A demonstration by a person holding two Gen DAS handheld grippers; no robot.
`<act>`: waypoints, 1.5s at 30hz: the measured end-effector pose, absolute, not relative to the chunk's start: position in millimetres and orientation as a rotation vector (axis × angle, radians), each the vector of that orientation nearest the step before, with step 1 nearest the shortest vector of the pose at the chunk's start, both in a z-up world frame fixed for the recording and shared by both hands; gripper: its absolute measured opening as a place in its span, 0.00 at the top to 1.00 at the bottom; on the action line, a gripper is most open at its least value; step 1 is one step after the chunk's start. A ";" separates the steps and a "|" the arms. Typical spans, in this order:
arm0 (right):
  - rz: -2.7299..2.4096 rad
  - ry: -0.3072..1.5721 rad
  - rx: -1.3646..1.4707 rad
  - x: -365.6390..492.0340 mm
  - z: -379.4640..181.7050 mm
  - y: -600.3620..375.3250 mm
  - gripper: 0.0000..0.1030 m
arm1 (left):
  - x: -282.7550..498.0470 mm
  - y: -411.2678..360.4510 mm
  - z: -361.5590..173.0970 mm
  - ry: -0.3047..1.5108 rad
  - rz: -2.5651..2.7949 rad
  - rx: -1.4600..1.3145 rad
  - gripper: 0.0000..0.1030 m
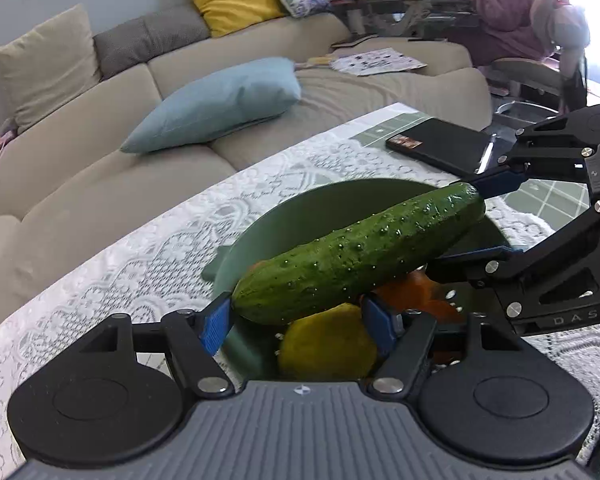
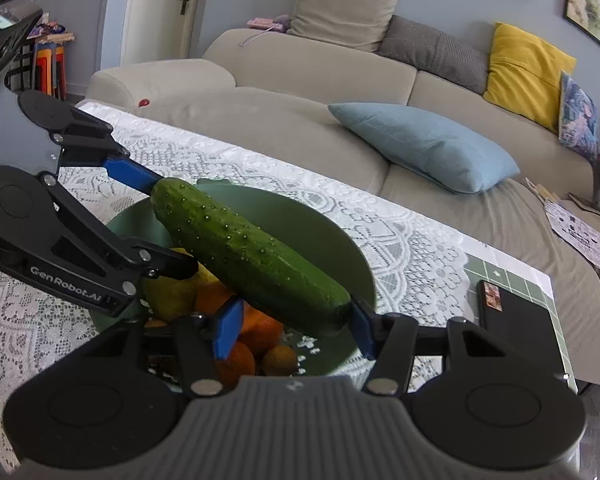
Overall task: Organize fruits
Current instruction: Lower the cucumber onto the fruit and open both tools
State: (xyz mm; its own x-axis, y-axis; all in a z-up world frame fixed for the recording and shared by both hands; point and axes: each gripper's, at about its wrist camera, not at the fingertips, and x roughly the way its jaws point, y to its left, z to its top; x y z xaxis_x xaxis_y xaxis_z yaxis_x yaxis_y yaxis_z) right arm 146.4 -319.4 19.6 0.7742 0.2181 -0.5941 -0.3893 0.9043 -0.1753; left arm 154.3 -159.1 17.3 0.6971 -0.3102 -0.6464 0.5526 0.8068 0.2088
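Green, knobbly cucumber [image 1: 356, 256] aloft over a green bowl [image 1: 300, 208], slanting across it and clear of the fruit below. Caught at both ends. Near end in the left wrist view lodged between the blue pads of the left gripper [image 1: 298, 322]: left pad against the tip, other pad tucked under the cucumber's belly, contact there hidden, so impossible to tell whether clamped or merely cradling; jaws set wide. Far end taken by the right gripper [image 2: 294, 330], closed on it, one pad pressed to each side of the blunt tip in the right wrist view, jaws at a middling spread. Both grippers angled downward toward the bowl, facing each other across it. Inside the bowl, under the cucumber: a yellow lemon [image 1: 328, 344] nearest the left gripper, with oranges [image 2: 260, 328] beside it. Bowl seated on a white lace cloth [image 1: 140, 260] over the table. Black phone [image 1: 440, 144] lying flat farther along the table, well apart from the bowl. Beige sofa [image 1: 80, 184] behind, with a pale blue cushion [image 1: 216, 108] on its seat.
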 end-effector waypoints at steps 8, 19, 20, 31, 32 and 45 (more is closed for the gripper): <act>0.330 0.604 -0.339 168.2 26.8 -309.9 0.46 | 163.0 -150.0 22.7 0.626 -0.444 0.342 0.24; 0.339 0.697 -0.124 187.9 27.7 -334.2 0.46 | 166.0 -150.8 17.1 0.673 -0.469 0.333 0.28; 0.341 0.701 -0.115 187.0 26.8 -334.8 0.46 | 165.0 -152.0 15.0 0.672 -0.463 0.351 0.28; 0.316 0.704 -0.056 175.0 31.8 -335.2 0.45 | 144.8 -137.9 37.2 0.624 -0.510 0.261 0.29; 0.315 0.699 -0.050 173.1 33.1 -334.0 0.44 | 141.2 -136.8 39.9 0.614 -0.507 0.262 0.29; 0.262 0.508 -0.017 123.2 71.9 -298.1 0.19 | 99.7 -101.9 71.4 0.481 -0.283 0.185 0.25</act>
State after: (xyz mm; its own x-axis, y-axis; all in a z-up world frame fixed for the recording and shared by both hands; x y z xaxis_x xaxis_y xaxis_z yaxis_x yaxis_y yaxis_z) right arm 123.2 -298.1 71.9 0.8412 0.2438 -0.4826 -0.2521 0.9665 0.0487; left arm 99.7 -101.9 71.4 0.8488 -0.2239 -0.4790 0.3103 0.9444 0.1084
